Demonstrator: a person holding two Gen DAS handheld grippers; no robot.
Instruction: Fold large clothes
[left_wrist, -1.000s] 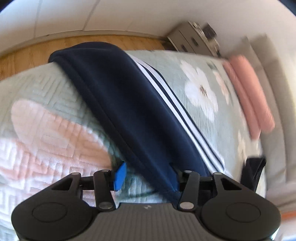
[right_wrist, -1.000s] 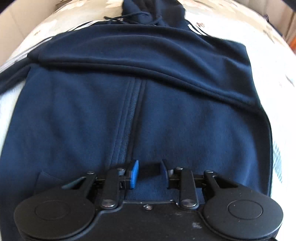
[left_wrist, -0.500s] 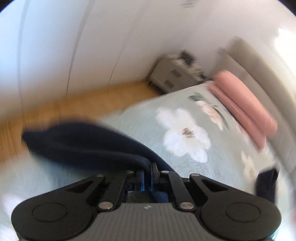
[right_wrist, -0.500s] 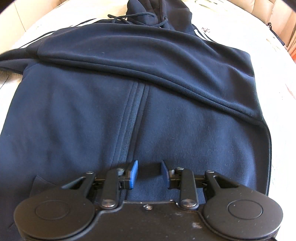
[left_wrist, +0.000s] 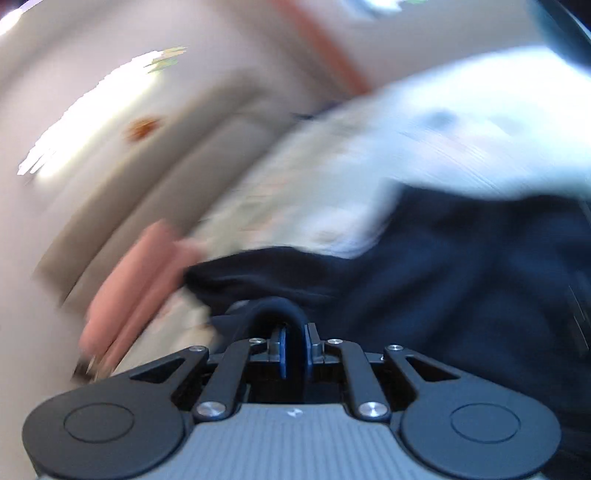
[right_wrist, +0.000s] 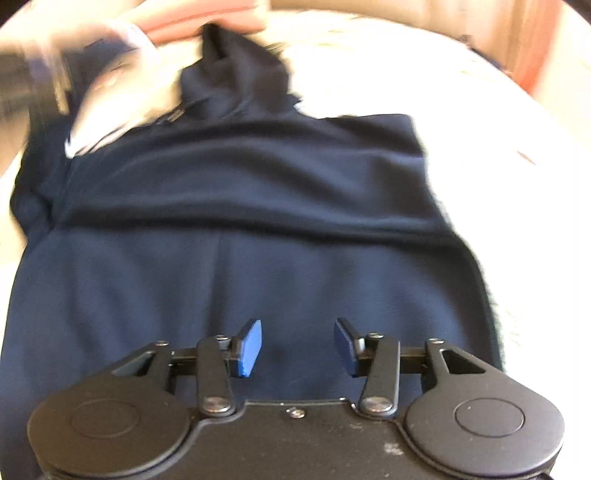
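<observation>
Left wrist view is badly smeared by motion, so the room beyond is mostly streaks; a pink shape (left_wrist: 136, 280) at nine o'clock is probably a pillow, though I cannot be sure. The left gripper (left_wrist: 293, 350) has its blue pads pinched nearly together on a rolled fold of the navy hoodie (left_wrist: 443, 288), which spreads toward three o'clock over the pale bedspread (left_wrist: 424, 147). In the right wrist view the hoodie (right_wrist: 258, 192) lies flat across the bed, hood at twelve o'clock, a horizontal fold ridge across its middle, its left edge blurred. The right gripper (right_wrist: 297, 347) hovers over the lower hem at six o'clock, jaws spread wide, holding nothing.
</observation>
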